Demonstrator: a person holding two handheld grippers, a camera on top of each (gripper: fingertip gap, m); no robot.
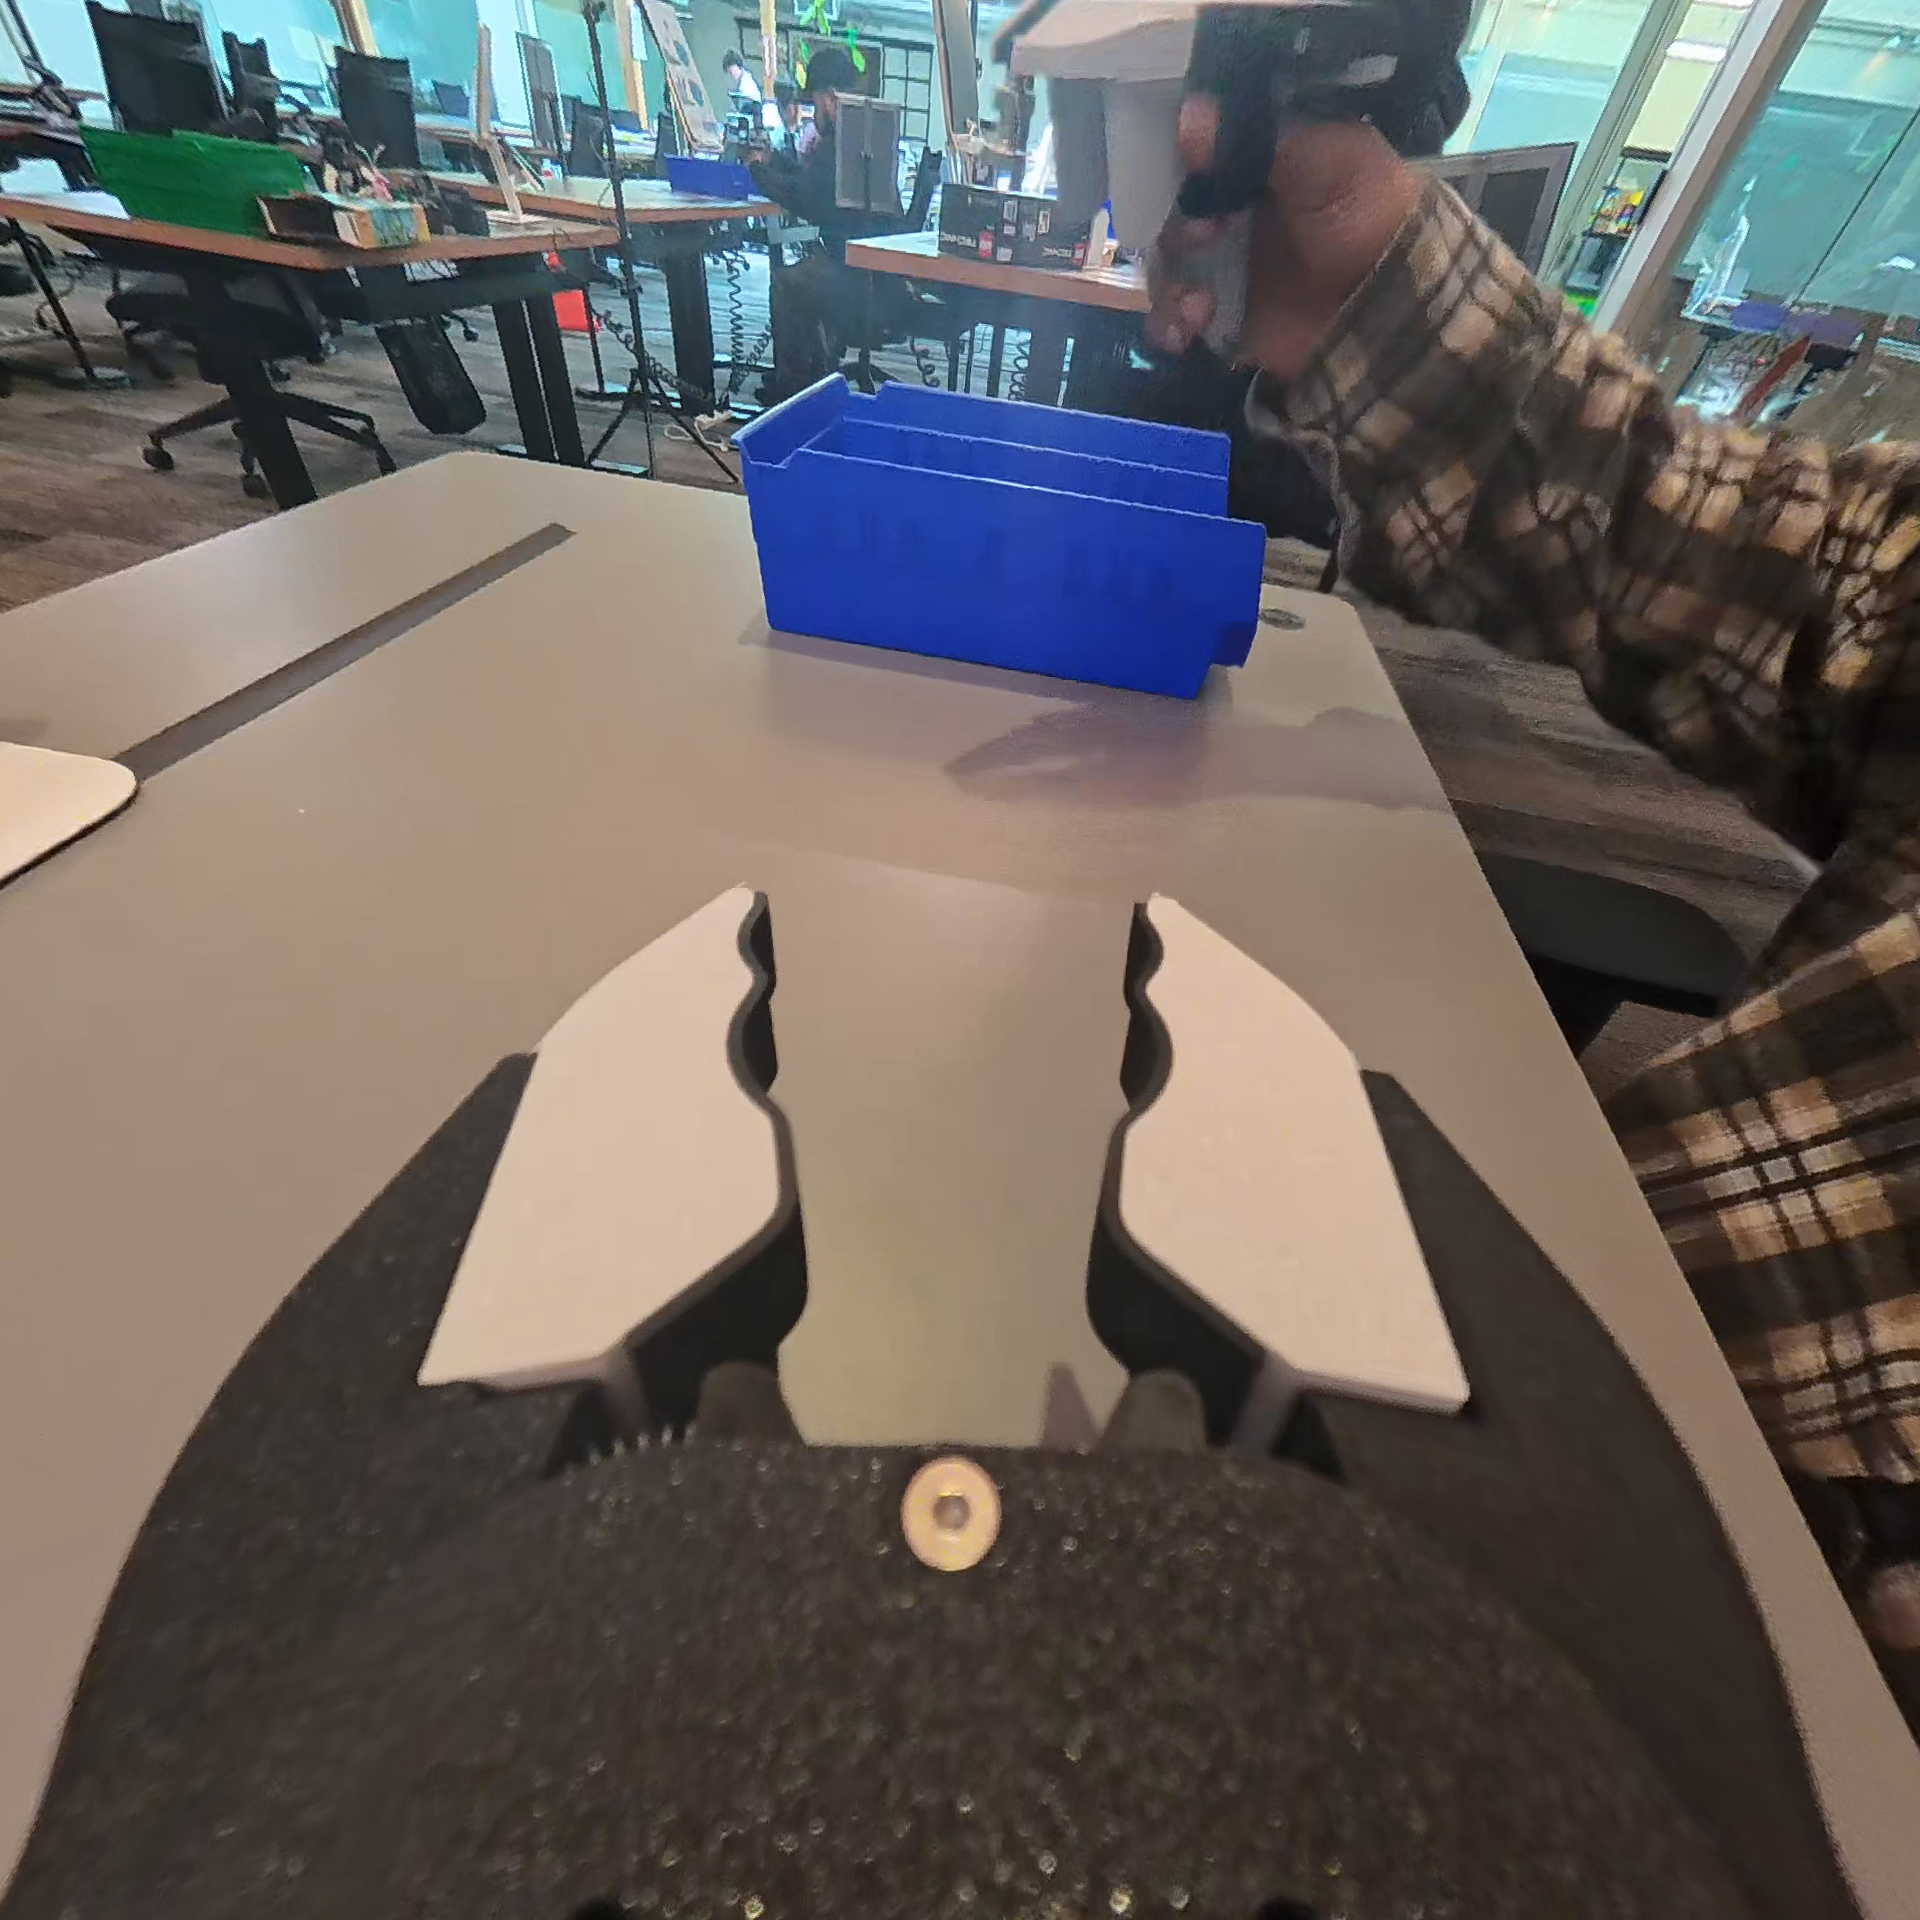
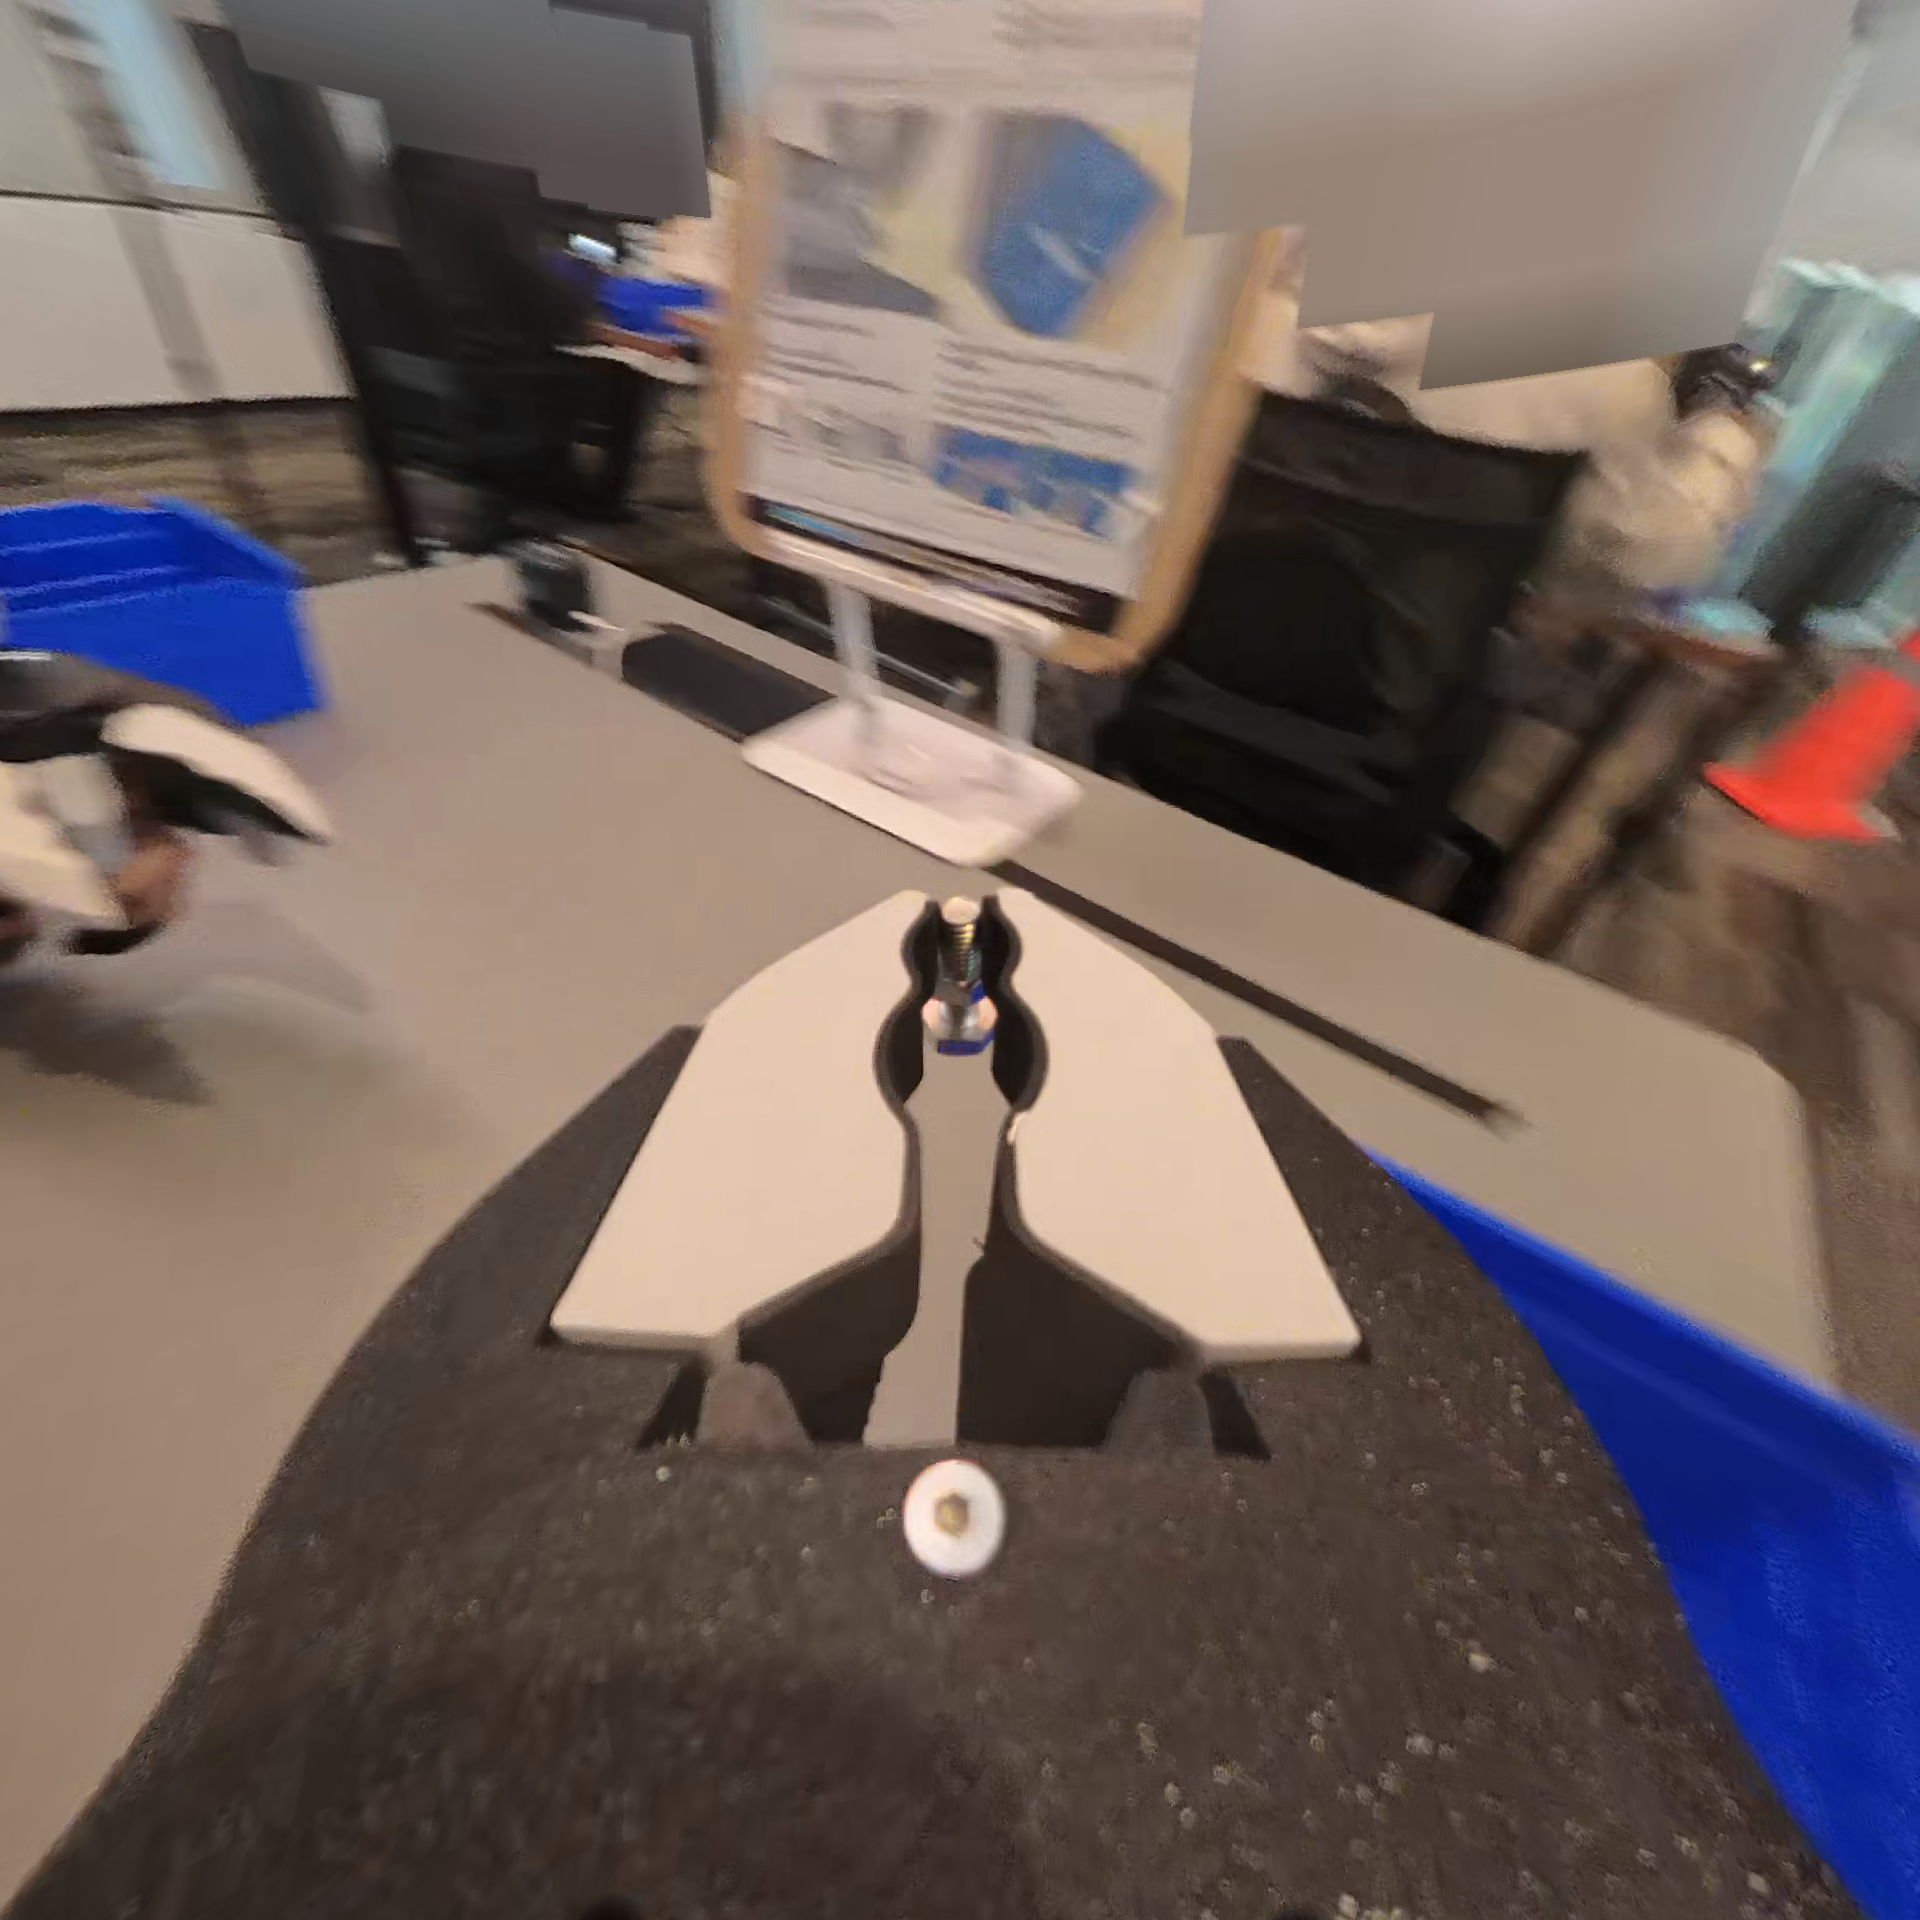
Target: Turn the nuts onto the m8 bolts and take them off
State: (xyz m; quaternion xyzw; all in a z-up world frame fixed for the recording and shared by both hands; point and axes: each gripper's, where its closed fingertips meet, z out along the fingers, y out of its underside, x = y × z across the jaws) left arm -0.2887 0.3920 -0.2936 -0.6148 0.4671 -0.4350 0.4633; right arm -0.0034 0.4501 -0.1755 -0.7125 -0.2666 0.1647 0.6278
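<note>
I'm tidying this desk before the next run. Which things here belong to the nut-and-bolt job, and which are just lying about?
Job:
- bolt gripped in the right tool
- left tool, open and empty
- blue bin, probably for parts; contents not visible

Lying about:
- poster stand
- black strip on the grey table

bolt (image 2: 958,971): shiny threaded metal
bin (image 1: 997,551): blue matt plastic
table (image 1: 468,831): smooth grey, slight sheen
sleeve (image 1: 1558,540): plaid cloth
</note>
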